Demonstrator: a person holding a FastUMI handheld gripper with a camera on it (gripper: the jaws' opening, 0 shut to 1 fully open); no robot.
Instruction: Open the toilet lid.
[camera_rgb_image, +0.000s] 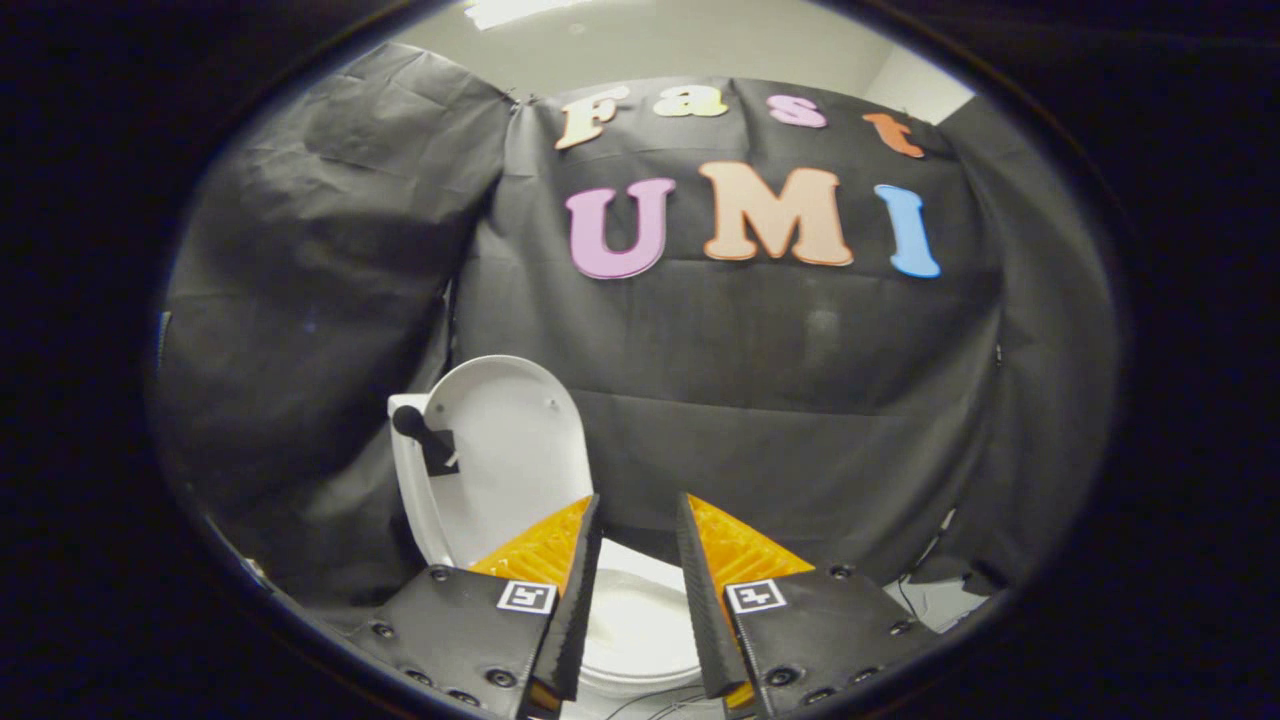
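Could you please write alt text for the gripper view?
A white toilet lid stands raised, a black knob on its edge. The gripper, jaws open and empty, hovers above the white bowl, before a black cloth wall.

Black cloth hangs in creased folds as the booth's wall, its left panel bulging forward of the back panel and a seam running down where the two meet. Above the cloth shows a pale ceiling with a bright light strip. Low on the right, a bit of pale floor shows beneath the cloth's hem, with thin dark cables trailing there.
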